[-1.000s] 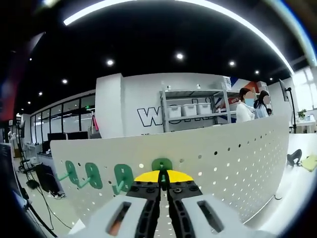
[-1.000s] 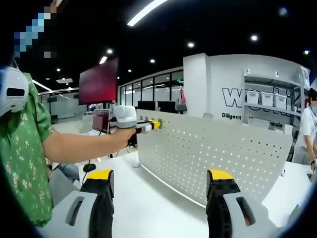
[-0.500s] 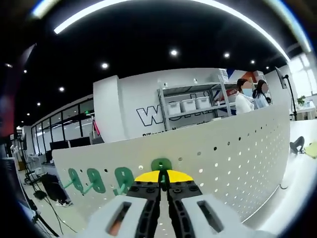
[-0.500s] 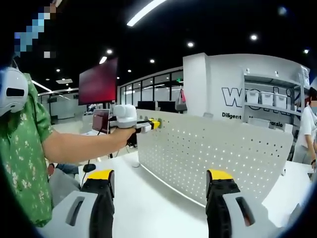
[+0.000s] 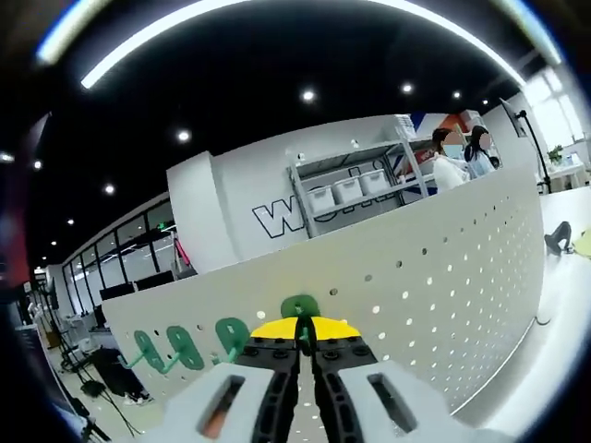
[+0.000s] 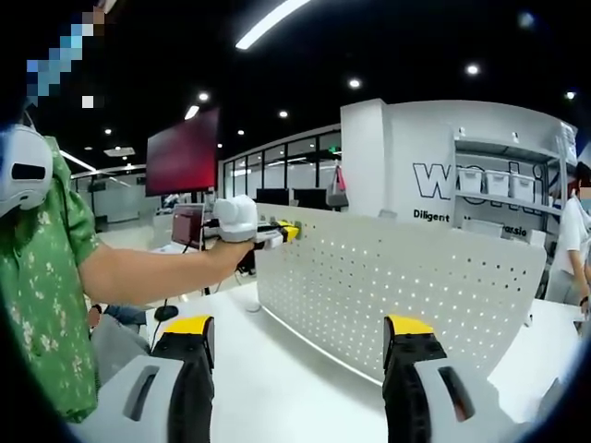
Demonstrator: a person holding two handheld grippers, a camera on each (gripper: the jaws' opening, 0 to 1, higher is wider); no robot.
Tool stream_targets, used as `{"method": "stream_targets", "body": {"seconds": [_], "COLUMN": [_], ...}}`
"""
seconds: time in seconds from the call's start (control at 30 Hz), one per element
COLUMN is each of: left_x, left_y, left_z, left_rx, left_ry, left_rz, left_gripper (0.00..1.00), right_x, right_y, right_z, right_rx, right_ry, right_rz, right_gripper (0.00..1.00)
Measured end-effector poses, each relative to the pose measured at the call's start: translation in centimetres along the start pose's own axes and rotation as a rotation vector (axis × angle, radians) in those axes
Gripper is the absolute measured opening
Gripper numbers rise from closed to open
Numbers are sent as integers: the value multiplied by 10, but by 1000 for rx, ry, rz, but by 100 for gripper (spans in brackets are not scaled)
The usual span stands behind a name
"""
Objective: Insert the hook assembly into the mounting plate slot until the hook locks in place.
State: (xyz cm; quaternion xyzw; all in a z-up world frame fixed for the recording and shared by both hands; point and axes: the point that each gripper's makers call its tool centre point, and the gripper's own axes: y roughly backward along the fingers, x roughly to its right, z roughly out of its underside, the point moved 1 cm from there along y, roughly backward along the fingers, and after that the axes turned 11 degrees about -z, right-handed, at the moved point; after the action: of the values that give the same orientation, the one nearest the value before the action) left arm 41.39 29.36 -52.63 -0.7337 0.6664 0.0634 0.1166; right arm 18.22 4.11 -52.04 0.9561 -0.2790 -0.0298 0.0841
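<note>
A white perforated mounting plate stands upright on the white table. In the left gripper view my left gripper is shut on a green hook, pressed against the plate's upper part. Three more green hooks hang on the plate to its left. In the right gripper view a person's arm holds the left gripper at the plate's top left corner. My right gripper stands open over the table, in front of the plate, with nothing between its yellow-tipped fingers.
The white table stretches in front of the plate. A person in a green shirt is at the left. Shelving with bins and two people stand behind the plate. A small dark object lies on the table at far right.
The left gripper view has rolled and tilted, so the plate now slants upward to the right; the green hook stays between the jaws. The right gripper has not moved.
</note>
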Motion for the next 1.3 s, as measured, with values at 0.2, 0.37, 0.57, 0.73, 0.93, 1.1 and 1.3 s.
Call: {"method": "stream_targets", "body": {"seconds": [0.2,0.37,0.57,0.73,0.93,1.1,1.3], "left_x": [-2,-3,-1,2,2,0,1], "left_y": [0,-1,0,0,3,3,6], "left_z": [1,2,1,1,-1,-3,-3], "left_rx": [-5,-21,-26,-20,-16,-11,-12], "left_ry": [84,222,159,155,155,157,169], "left_rz": [1,8,16,24,22,25,39], "left_gripper": [3,4,5,9,15,17,21], "right_x": [1,1,0,1,-1,-3,-5], "right_y": [0,0,0,2,2,1,0], "right_z": [0,-1,-1,-1,-1,-3,-4], "right_rx": [0,0,1,-1,-3,-3,-6], "right_ry": [2,3,6,5,8,11,15], "right_rz": [1,0,-1,7,4,2,-2], "right_gripper": [76,76,76,76,76,76,76]}}
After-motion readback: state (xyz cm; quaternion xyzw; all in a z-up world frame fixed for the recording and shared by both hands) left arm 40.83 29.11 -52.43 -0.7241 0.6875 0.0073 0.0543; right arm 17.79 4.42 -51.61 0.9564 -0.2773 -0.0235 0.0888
